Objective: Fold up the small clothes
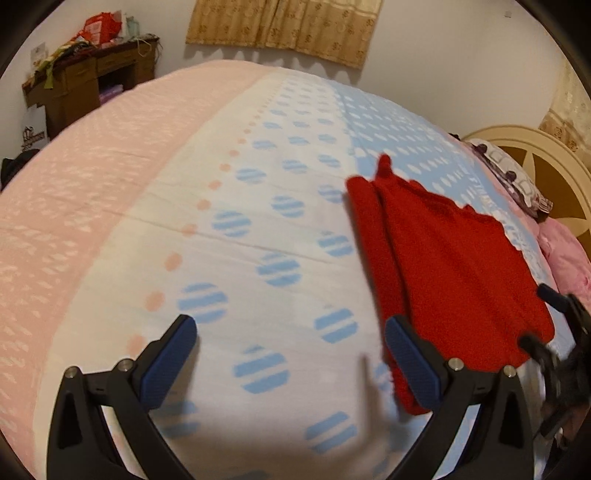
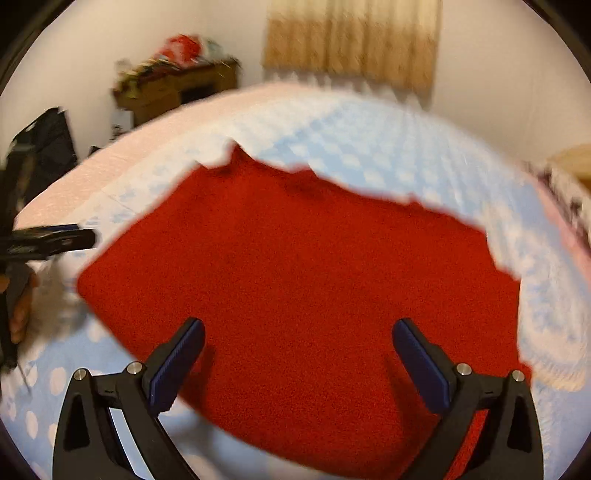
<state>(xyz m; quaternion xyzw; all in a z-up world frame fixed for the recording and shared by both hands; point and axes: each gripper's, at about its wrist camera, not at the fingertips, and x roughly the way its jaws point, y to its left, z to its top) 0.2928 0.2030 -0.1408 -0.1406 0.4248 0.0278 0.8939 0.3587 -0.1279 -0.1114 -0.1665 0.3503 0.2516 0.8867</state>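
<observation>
One red knitted garment (image 1: pixel 450 258) on the bedsheet (image 1: pixel 258 206) — folded, lying flat, nothing else of its kind in sight. Two grippers, both mine. My left gripper (image 1: pixel 290 332) has its fingers wide apart, holding nothing; it sits over bare white sheet with blue striped dots, its right finger (image 1: pixel 413 365) just at the garment's near left edge. My right gripper (image 2: pixel 297 332) is also spread wide and empty, both fingers over the red knit, which fills the middle of that view (image 2: pixel 295 288); this view is motion-blurred.

Edges: garment's far edge is scalloped, one point sticking up at the far corner. Open sheet runs to my left, across the white band to the pink band (image 1: pixel 74 206) — plenty of room there. To the right, one patterned pillow (image 1: pixel 513 177) and a cream headboard (image 1: pixel 546 155).

One wooden desk (image 1: pixel 88 85) by the wall, cluttered; one tan curtain (image 1: pixel 288 26). Writing on a bag beside the desk, too small to read.
</observation>
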